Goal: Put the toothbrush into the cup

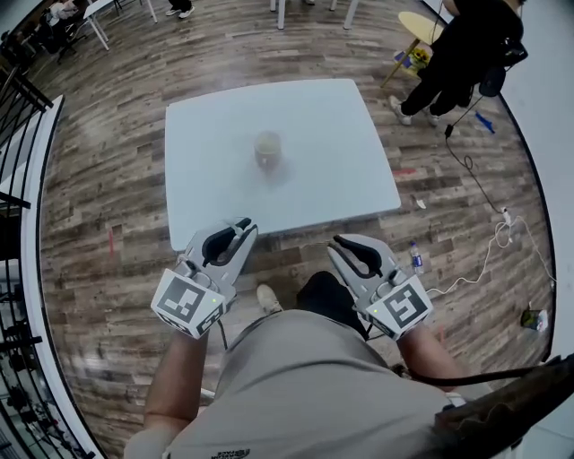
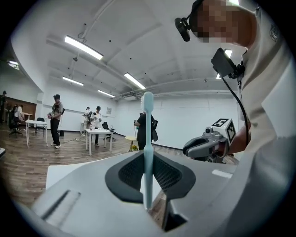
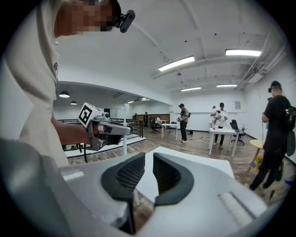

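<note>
A light blue toothbrush [image 2: 147, 139] stands upright between the jaws of my left gripper [image 2: 148, 175], which is shut on its handle, head end up. From above, that left gripper [image 1: 235, 229] hovers at the near edge of the white table [image 1: 341, 152]. The cup [image 1: 268, 151], brownish and blurred, stands near the table's middle, well beyond both grippers. My right gripper [image 1: 352, 244] is level with the left one, just off the table's near edge. In its own view the right gripper [image 3: 149, 171] has its jaws a little apart with nothing between them. The left gripper [image 3: 108, 130] shows there with the toothbrush [image 3: 124, 139].
A person in black [image 1: 466, 54] stands past the table's far right corner, by a yellow stool [image 1: 417, 25]. On the wooden floor at the right lie a water bottle [image 1: 416, 258] and cables [image 1: 489, 242]. A black railing [image 1: 18, 134] runs along the left. More people and tables stand farther off.
</note>
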Demonstrator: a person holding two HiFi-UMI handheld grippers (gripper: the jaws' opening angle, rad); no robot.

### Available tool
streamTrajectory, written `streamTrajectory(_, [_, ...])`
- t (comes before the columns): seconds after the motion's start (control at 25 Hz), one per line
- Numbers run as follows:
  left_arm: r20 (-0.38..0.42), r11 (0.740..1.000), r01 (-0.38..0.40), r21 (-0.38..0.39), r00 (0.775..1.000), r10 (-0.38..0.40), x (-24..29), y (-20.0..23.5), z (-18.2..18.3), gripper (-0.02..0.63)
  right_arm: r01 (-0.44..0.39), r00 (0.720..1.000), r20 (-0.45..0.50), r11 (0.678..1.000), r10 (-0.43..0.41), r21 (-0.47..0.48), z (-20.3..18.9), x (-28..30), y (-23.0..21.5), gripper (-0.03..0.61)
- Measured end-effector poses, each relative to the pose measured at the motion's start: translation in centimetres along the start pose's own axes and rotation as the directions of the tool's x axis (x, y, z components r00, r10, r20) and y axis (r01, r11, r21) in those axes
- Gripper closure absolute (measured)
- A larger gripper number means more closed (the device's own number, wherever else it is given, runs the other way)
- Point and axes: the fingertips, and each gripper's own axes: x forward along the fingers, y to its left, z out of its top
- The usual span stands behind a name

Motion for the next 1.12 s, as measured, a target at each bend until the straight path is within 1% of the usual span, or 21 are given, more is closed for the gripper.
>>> streamTrajectory(0.16, [-0.016, 1.0, 0.004, -0.017, 1.0, -0.005, 2.3, 2.7, -0.4, 0.568, 0.021, 0.999, -0.046, 1.0, -0.022, -0.013, -0.3, 1.5, -1.5, 0.534])
streamTrajectory(0.32, [-0.029, 1.0, -0.001, -0.029, 1.0, 0.001, 5.0, 5.1, -0.8, 0.568, -0.005, 1.0, -0.028, 1.0, 0.006, 0.025, -0.3, 3.0, -3.0, 0.534])
streamTrajectory(0.48, [-0.032, 0.998, -0.018, -0.064, 0.999, 0.016, 7.6, 7.5, -1.4, 0.568, -0.024, 0.999, -0.022, 0.999, 0.025, 0.029, -0.2, 4.9, -5.0, 0.534])
streamTrajectory(0.76, [-0.058, 0.994, -0.059, -0.093, 0.997, 0.054, 14.2, 12.1, -2.3, 0.568, -0.035, 0.999, -0.034, 0.998, 0.037, 0.042, -0.3, 7.4, -11.2, 0.534])
streamTrajectory(0.88, [-0.091, 0.992, -0.079, -0.1, 0.993, 0.069, 17.1, 14.2, -3.3, 0.568, -0.032, 0.997, -0.063, 0.999, 0.034, 0.034, -0.8, 8.5, -14.2, 0.534])
streamTrajectory(1.12, [-0.146, 0.988, -0.11, -0.104, 0.985, 0.094, 22.3, 17.6, -5.7, 0.568, -0.027, 0.996, -0.087, 0.997, 0.033, 0.066, -1.6, 9.9, -18.9, 0.534])
